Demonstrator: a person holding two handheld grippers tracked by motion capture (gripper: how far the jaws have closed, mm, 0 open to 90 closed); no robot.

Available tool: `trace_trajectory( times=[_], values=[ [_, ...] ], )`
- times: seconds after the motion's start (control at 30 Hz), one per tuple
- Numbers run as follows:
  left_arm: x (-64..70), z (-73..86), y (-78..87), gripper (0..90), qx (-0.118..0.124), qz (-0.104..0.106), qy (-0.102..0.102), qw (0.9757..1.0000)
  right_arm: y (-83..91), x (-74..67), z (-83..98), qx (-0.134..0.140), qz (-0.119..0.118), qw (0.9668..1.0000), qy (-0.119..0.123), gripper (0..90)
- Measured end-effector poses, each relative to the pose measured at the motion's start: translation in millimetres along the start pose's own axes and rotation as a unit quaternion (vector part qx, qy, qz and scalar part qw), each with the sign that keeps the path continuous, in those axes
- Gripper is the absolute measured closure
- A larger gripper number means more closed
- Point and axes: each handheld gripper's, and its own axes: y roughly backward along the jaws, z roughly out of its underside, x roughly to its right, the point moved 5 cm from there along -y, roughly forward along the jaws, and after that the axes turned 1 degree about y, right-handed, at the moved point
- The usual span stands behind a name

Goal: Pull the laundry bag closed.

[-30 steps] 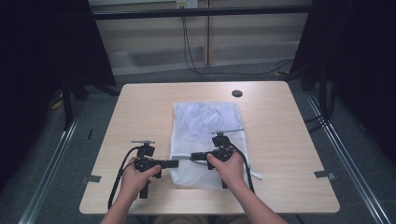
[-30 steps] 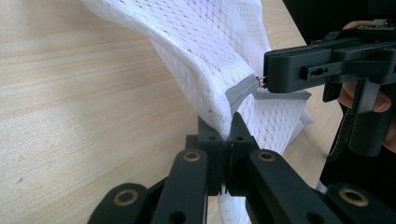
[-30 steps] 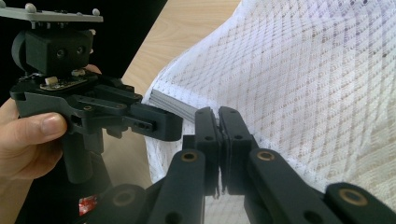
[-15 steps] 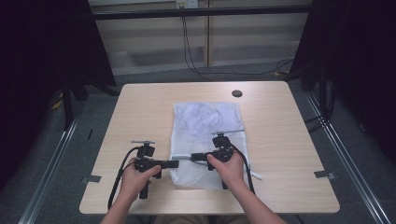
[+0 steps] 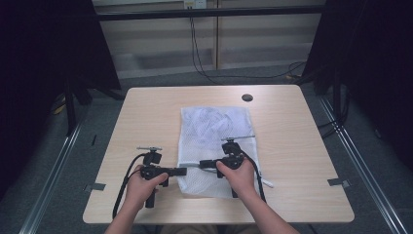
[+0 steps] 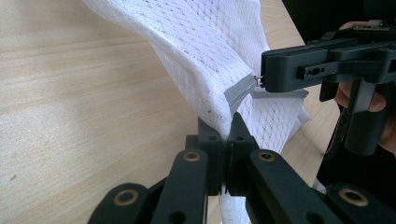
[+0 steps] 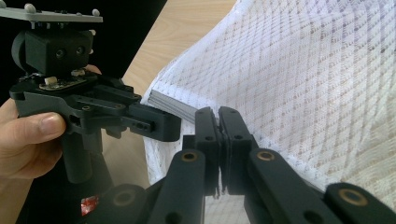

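Note:
A white mesh bag (image 5: 219, 127) lies flat in the middle of the wooden table (image 5: 146, 112), its near left corner lifted. My left gripper (image 5: 183, 171) comes in from the left and is shut on the bag's mesh edge (image 6: 219, 105) just under the end of the grey zipper (image 6: 239, 91). My right gripper (image 5: 201, 164) points left toward it, shut on the zipper's small metal pull (image 6: 256, 80). In the right gripper view the shut jaws (image 7: 218, 114) pinch the grey zipper strip (image 7: 173, 103), and the left gripper (image 7: 173, 127) sits close at the left.
A round black grommet (image 5: 247, 97) sits in the tabletop at the back. A thin white stick (image 5: 266, 184) lies by the bag's near right corner. Cables trail from both grippers toward the table's front edge. Dark curtains and floor rails flank the table.

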Motion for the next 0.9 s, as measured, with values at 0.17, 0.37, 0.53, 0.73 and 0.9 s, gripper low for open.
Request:
trace_trajectory(
  times=[0.17,0.37,0.53,0.73,0.9],
  values=[
    [-0.3,0.0,0.6,88.1,0.001,-0.001,0.0,1.0,0.4,0.6,-0.5,0.0,0.0,1.0,-0.001,88.0],
    [-0.3,-0.8,1.8,88.2,0.006,0.005,0.006,1.0,4.5,3.7,-1.6,0.001,0.003,1.0,-0.001,87.9],
    [-0.8,-0.6,2.6,88.2,0.004,0.003,0.004,1.0,3.9,3.2,-1.2,0.0,0.002,1.0,-0.002,87.9],
    [-0.3,-0.7,2.1,88.2,0.006,0.004,0.009,0.9999,5.9,4.6,-1.1,0.0,0.001,1.0,-0.005,87.9],
    [-1.0,-0.2,2.3,88.2,0.002,0.005,0.004,1.0,8.2,6.0,-0.9,0.002,0.003,1.0,-0.006,87.9]
  ],
)
